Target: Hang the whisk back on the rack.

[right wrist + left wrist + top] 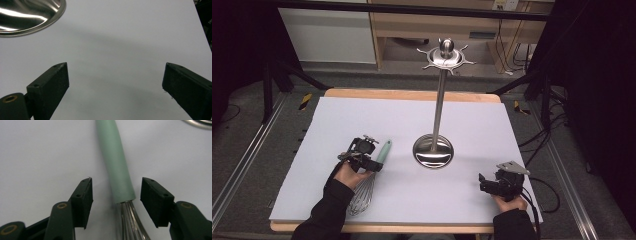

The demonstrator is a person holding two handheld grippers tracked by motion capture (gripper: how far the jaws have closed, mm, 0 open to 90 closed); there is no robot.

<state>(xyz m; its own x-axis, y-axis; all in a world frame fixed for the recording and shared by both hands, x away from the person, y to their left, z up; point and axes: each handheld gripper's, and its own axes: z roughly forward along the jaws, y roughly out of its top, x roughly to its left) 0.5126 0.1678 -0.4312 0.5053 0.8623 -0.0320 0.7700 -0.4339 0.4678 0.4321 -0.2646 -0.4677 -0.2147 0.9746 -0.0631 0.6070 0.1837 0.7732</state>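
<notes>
Spread fingers [82, 195] of the left gripper [116, 192] straddle the whisk [116, 167] lying lower left on the counter [492, 130]; closing on its handle seems next. Right gripper [115, 82] waits open, lower right.

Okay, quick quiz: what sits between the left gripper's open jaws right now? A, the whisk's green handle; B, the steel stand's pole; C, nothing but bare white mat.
A: in the left gripper view the whisk's green handle lies between the open jaws of the left gripper, with a gap on each side.
</notes>
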